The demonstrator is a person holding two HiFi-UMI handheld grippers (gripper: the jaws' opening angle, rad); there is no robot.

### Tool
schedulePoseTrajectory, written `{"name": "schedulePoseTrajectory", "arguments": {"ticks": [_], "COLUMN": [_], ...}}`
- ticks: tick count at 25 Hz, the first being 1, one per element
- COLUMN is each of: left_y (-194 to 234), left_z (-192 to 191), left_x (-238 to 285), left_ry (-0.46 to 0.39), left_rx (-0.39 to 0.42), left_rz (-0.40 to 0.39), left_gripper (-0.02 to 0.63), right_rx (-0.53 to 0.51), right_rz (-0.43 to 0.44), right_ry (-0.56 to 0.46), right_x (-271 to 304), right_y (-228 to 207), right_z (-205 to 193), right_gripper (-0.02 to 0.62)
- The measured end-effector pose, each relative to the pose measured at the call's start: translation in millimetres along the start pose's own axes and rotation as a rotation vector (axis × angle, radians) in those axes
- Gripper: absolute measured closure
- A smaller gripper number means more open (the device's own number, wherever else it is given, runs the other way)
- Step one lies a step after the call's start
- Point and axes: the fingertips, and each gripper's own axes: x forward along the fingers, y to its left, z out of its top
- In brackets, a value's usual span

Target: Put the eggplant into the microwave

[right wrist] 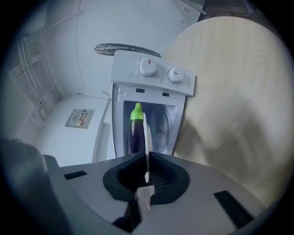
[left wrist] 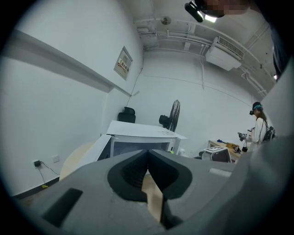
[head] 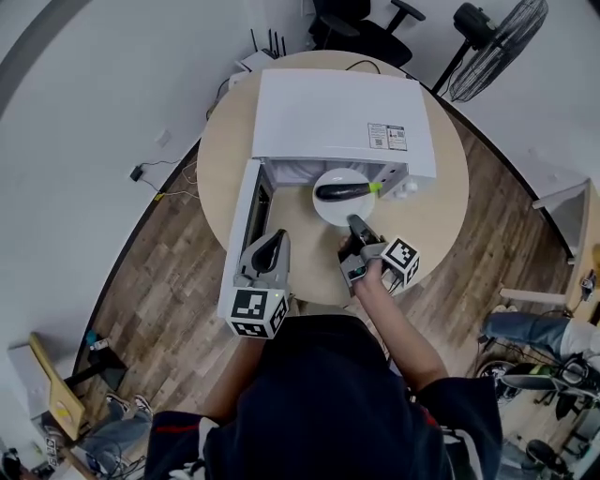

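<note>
A dark purple eggplant (head: 345,190) with a green stem lies on a white plate (head: 331,215) held just in front of the open white microwave (head: 337,117). My right gripper (head: 357,226) is shut on the plate's near rim. In the right gripper view the plate (right wrist: 148,137) shows edge-on between the jaws of the right gripper (right wrist: 147,176), with the eggplant (right wrist: 136,133) on it and the microwave's cavity (right wrist: 161,124) right behind. My left gripper (head: 275,246) hangs shut and empty beside the microwave door (head: 248,211), which is swung out to the left. The left gripper (left wrist: 148,158) faces the microwave (left wrist: 142,137).
The microwave stands on a round wooden table (head: 441,216). A standing fan (head: 497,37) and an office chair (head: 366,28) are behind it. Cables (head: 164,183) trail on the floor at the left. Someone's legs (head: 534,333) show at the right.
</note>
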Motion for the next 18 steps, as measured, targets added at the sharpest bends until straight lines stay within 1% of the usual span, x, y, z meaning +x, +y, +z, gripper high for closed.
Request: {"name": "schedulePoseTrajectory", "arguments": {"ticks": [5, 12, 15, 18], "left_y": [8.8, 12.1, 11.2, 12.9], "left_z": [3.9, -5.8, -10.2, -12.4], "left_x": [7.9, 17.3, 20.7, 23.5], "left_ry": [0.010, 0.050, 0.066, 0.078], "left_rx": [0.003, -0.005, -0.002, -0.005], "left_rz": [-0.039, -0.066, -0.078, -0.076], "left_gripper": [0.589, 0.589, 0.589, 0.589], "right_rx": [0.016, 0.055, 0.048, 0.048], "right_rz": [0.008, -0.025, -0.055, -0.061], "right_ry": [-0.022, -0.024, -0.025, -0.027], "right_x": [11.5, 32.0, 39.6, 49.9], "right_y": [-5.2, -24.7, -32.9, -39.7], "right_z": [-1.6, -0.9, 1.9, 6.4], "right_gripper": [0.575, 0.575, 0.575, 0.575]}}
